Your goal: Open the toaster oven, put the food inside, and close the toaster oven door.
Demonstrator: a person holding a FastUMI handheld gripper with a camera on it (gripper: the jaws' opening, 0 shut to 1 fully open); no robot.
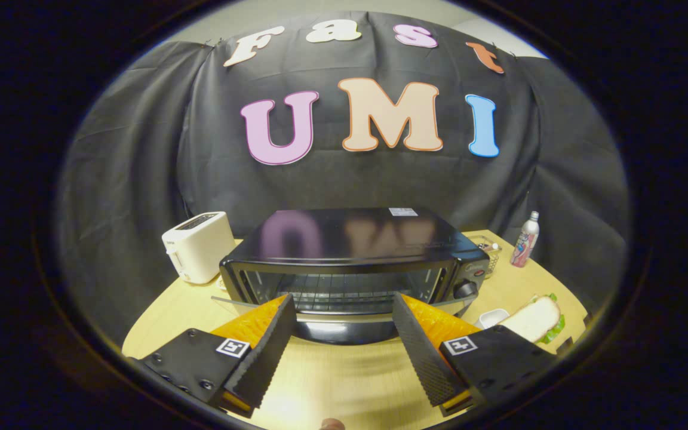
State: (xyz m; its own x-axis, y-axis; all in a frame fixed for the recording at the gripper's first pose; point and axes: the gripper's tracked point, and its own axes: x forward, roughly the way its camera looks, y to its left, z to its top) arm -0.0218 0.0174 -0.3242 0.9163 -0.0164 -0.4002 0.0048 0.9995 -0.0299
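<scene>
A black toaster oven point(350, 239) stands on the wooden table point(344, 382) just ahead of my fingers. Its door point(344, 327) hangs open, folded down toward me, and the wire rack point(344, 289) inside shows bare. My gripper point(343, 298) is open, its fingertips spread wide just in front of the lowered door with nothing between them. The food, a sandwich point(535, 319) of white bread with green lettuce, lies on the table to the right of the right finger, beside the oven.
A white pop-up toaster point(197, 246) stands left of the oven. A small white dish point(492, 316) sits next to the sandwich. Behind the oven's right corner are a glass jar point(488, 248) and a bottle point(525, 240). The table's edge curves close on both sides.
</scene>
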